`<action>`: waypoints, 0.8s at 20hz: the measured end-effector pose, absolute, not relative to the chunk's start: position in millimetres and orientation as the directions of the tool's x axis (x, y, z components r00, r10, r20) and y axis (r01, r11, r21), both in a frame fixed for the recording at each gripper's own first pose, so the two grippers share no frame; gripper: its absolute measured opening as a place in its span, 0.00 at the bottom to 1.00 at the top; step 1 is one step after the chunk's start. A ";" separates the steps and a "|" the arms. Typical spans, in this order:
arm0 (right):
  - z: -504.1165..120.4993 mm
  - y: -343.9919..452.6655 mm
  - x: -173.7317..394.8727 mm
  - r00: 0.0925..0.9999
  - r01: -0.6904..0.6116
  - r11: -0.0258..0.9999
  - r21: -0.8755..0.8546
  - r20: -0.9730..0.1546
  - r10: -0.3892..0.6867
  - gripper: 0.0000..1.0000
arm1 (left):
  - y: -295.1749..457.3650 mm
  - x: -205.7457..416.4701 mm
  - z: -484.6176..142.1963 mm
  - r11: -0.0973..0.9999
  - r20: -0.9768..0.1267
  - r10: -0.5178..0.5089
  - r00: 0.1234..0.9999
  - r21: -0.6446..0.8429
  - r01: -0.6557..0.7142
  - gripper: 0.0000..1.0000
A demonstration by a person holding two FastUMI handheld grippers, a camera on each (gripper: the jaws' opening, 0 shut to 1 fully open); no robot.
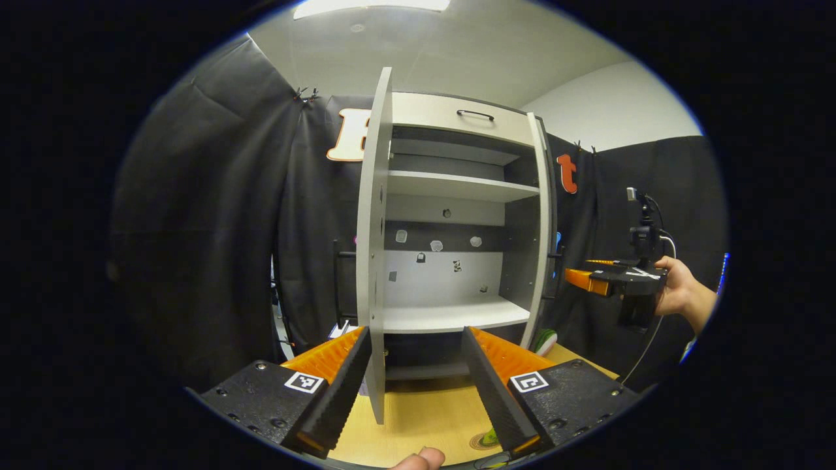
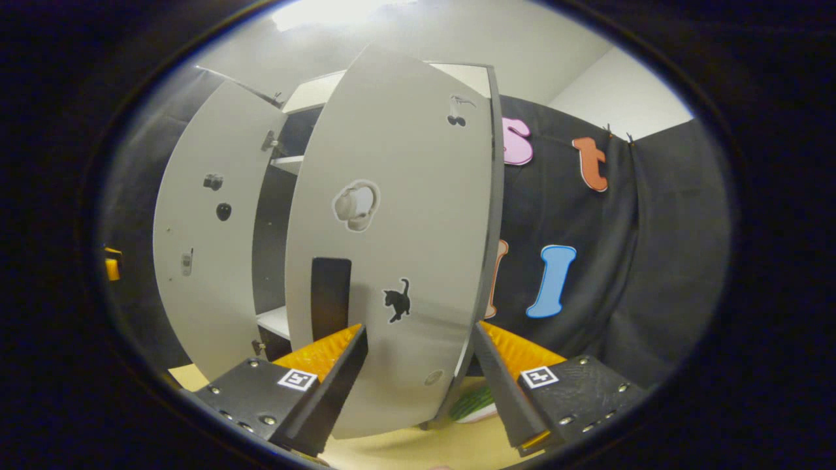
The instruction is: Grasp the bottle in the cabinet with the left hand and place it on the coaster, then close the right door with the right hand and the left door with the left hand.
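At the bottom of the left gripper view the left hand-held gripper (image 1: pixel 415 365) is seen with its fingers spread wide and nothing between them, a fingertip (image 1: pixel 421 458) of the holding hand showing at 6 o'clock. Just beyond, the edge of the left door (image 1: pixel 374 261) is lined up between the fingers, standing open above the table (image 1: pixel 418 418). The coaster (image 1: pixel 484 440) is glimpsed at 5 o'clock beside the right finger; whether the bottle stands on it cannot be told, but the cabinet (image 1: pixel 457 215) shelves look bare, so the placing is judged done. Both doors are left to close. At 3 o'clock the right hand-held gripper (image 1: pixel 578 277) is held level toward the cabinet. In the right gripper view its fingers are spread, empty, and the right door (image 2: pixel 392 248) is faced close ahead, partly open.
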State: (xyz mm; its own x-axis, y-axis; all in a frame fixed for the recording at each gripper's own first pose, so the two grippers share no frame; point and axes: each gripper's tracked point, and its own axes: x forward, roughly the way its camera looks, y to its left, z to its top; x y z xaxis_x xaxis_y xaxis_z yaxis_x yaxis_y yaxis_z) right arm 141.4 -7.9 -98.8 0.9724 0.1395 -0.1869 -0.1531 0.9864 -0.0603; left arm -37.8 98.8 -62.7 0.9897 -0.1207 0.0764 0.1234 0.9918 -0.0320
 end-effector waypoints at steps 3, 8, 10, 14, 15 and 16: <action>-94.3 -0.1 138.5 0.972 -0.169 0.985 -0.032 -0.170 0.161 0.98 | 111.1 -32.0 -75.3 0.992 0.047 -0.117 0.992 -0.047 0.119 0.88; -75.7 15.8 118.1 0.971 -0.226 0.972 -0.066 -0.091 0.220 0.98 | 156.7 -17.0 -98.6 0.995 -0.009 -0.044 0.999 -0.085 0.043 0.88; -73.5 20.3 105.6 0.970 -0.230 0.972 -0.052 -0.091 0.225 0.97 | 175.0 -12.1 -101.6 0.998 -0.025 -0.014 1.000 -0.068 0.012 0.89; -66.2 27.0 80.2 0.966 -0.250 0.968 -0.034 -0.072 0.247 0.98 | 209.1 -0.6 -99.4 0.999 -0.023 0.017 1.000 -0.034 -0.018 0.88; -66.0 27.6 74.5 0.964 -0.257 0.966 -0.029 -0.075 0.254 0.98 | 217.0 3.4 -98.6 0.999 -0.022 0.020 1.000 -0.036 -0.021 0.87; -67.3 29.1 68.6 0.963 -0.262 0.965 -0.021 -0.078 0.259 0.98 | 222.9 7.2 -98.7 0.999 -0.023 0.021 1.000 -0.035 -0.022 0.88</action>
State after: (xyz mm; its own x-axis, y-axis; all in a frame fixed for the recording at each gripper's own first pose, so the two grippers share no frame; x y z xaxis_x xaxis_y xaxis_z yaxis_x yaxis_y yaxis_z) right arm 68.6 29.1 -67.3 0.9626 0.2594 -0.0781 -0.2617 0.9649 -0.0205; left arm 7.2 222.9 -98.7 0.9995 0.0209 -0.0231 -0.0217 0.9992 -0.0350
